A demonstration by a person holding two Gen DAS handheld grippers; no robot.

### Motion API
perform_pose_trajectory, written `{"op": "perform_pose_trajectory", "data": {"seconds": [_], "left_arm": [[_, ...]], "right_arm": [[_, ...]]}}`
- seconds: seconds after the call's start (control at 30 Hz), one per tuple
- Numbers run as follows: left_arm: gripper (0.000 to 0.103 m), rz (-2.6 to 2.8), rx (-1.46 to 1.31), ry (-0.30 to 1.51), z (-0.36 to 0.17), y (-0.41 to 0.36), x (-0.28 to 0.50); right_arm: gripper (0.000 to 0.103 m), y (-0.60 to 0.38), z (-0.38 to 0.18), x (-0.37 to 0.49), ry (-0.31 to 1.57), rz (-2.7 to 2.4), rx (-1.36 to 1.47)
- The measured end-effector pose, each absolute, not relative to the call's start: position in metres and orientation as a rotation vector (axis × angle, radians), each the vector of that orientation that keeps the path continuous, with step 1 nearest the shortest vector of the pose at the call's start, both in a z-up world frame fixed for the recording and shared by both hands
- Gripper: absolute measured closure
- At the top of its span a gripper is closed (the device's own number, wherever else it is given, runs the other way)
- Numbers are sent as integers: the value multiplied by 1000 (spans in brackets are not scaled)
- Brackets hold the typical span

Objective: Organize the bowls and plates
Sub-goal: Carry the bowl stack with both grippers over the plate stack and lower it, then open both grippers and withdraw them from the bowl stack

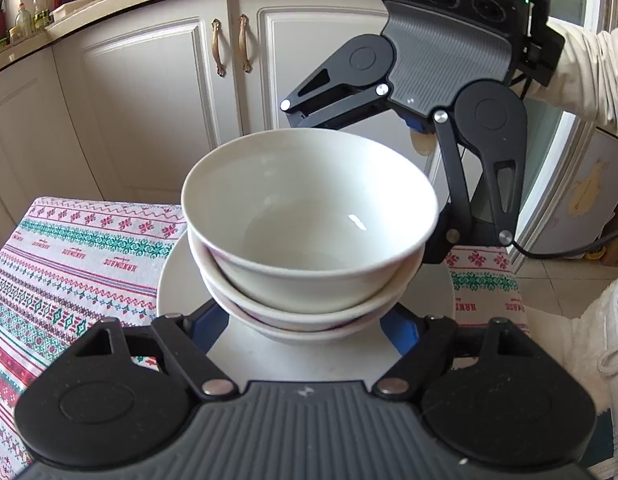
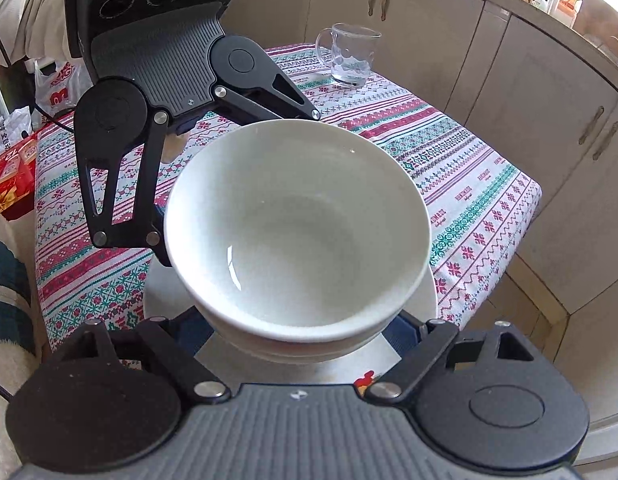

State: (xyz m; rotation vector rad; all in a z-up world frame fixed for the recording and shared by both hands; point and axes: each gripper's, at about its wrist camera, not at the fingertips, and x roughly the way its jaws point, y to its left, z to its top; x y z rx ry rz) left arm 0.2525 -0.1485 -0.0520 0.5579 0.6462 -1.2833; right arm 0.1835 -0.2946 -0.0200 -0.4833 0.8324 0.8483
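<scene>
Three white bowls point(image 1: 309, 208) are nested in a stack on a white plate point(image 1: 173, 280), which lies on a table with a patterned cloth point(image 1: 77, 260). My left gripper point(image 1: 303, 322) reaches in low from the near side, its blue pads against both flanks of the bottom bowl just above the plate. From the opposite side my right gripper point(image 2: 305, 344) holds the same stack point(image 2: 297, 232) the same way over the plate point(image 2: 429, 296). The overhanging bowls hide both sets of fingertips. Each gripper's body faces the other across the stack.
A clear glass mug point(image 2: 351, 56) stands on the table's far corner. Cream cabinet doors point(image 1: 157, 92) run close along the table. Bags and a red box point(image 2: 13, 172) sit past the table's left edge. A person's pale sleeve point(image 1: 589, 72) is behind the right gripper.
</scene>
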Motion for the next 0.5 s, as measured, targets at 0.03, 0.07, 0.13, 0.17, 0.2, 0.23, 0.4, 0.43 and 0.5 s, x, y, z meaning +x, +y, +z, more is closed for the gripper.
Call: {"op": "perform_pose_trajectory", "data": {"seconds": [0.03, 0.07, 0.13, 0.17, 0.2, 0.23, 0.4, 0.43, 0.5], "left_arm": [[21, -1282, 559, 644, -52, -149, 253], [21, -1281, 560, 642, -51, -148, 252], [21, -1279, 560, 637, -51, -147, 251], [21, -1276, 558, 633, -51, -147, 250], [20, -1271, 559, 622, -52, -146, 249], [18, -1265, 565, 613, -52, -146, 248], [5, -1218, 516, 594, -49, -135, 240], [5, -1199, 517, 583, -48, -133, 236], [5, -1162, 511, 560, -44, -125, 227]], "right_arm": [[11, -295, -21, 185, 833, 850, -480], [11, -295, -21, 186, 834, 849, -478], [11, -294, -21, 185, 831, 846, -479], [11, -294, -22, 185, 830, 843, -477], [11, -294, -22, 185, 830, 839, -475], [11, -295, -23, 185, 834, 834, -464], [0, -295, -22, 176, 818, 809, -450], [0, -294, -21, 173, 812, 792, -458], [0, -294, -18, 166, 802, 750, -457]]}}
